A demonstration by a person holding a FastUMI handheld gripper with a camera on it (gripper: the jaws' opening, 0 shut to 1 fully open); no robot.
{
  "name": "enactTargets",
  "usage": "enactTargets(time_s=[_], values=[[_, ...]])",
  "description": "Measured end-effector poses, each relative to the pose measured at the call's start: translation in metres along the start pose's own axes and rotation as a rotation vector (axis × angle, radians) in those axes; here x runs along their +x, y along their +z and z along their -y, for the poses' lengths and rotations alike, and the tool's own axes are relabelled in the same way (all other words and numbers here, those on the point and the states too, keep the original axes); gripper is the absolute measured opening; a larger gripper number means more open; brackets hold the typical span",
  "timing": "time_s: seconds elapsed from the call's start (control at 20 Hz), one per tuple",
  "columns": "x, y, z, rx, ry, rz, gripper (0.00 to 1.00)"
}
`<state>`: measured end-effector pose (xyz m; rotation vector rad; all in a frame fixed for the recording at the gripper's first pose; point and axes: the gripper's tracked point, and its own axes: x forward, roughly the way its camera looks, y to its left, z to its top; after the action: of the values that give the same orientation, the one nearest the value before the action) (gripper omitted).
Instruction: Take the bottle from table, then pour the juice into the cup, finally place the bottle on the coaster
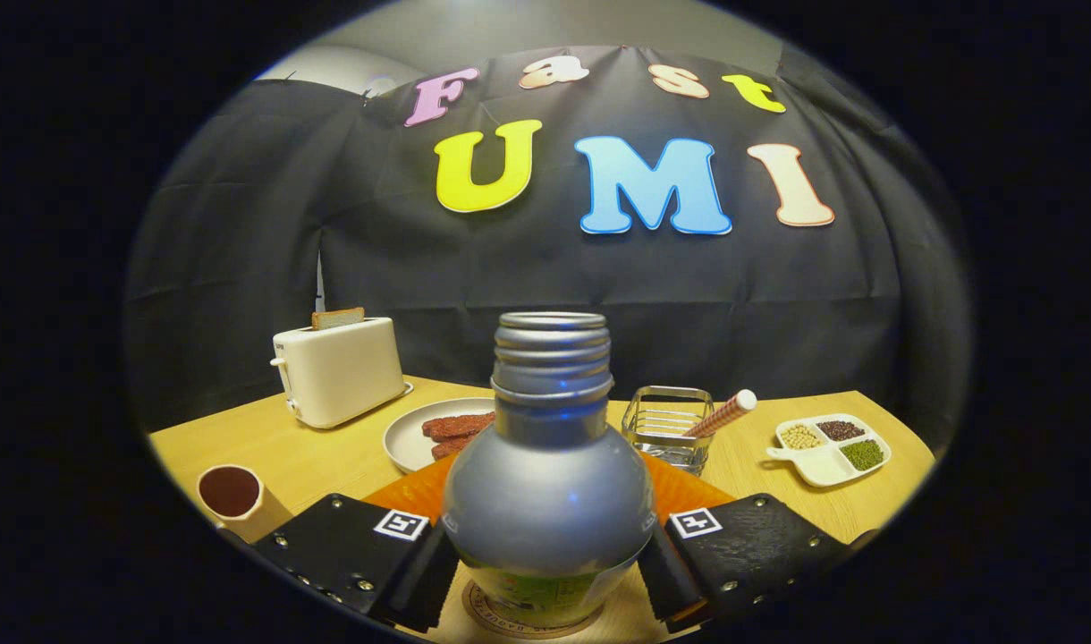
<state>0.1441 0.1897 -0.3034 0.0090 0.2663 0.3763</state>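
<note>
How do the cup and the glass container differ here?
The cup is opaque and holds dark liquid; the glass container is clear, with a striped stick leaning out. The cup sits off to the left of the gripper, the container beyond the bottle. Both stand upright on the table.

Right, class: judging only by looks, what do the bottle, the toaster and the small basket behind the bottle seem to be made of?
Bottle: likely metal, a matte silver body with a soft sheen and a ridged screw neck; the tool grips it between both fingers.
Toaster: probably plastic, a smooth, cream, faintly glossy shell.
Basket: shiny metal wire or clear plastic; the look leaves it open.
</note>
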Motion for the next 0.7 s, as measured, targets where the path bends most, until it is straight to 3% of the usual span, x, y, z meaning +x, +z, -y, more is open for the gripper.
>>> enactTargets(time_s=[0.25, 0.35, 0.6, 0.7], values=[[0.002, -0.009, 0.002, -0.012, -0.01, -0.03, 0.85], [-0.005, -0.002, 0.002, -0.005, -0.019, -0.017, 0.99], [-0.052, 0.09, 0.007, 0.018, -0.07, 0.132, 0.98], [-0.081, 0.143, 0.025, 0.016, -0.138, 0.2, 0.98]])
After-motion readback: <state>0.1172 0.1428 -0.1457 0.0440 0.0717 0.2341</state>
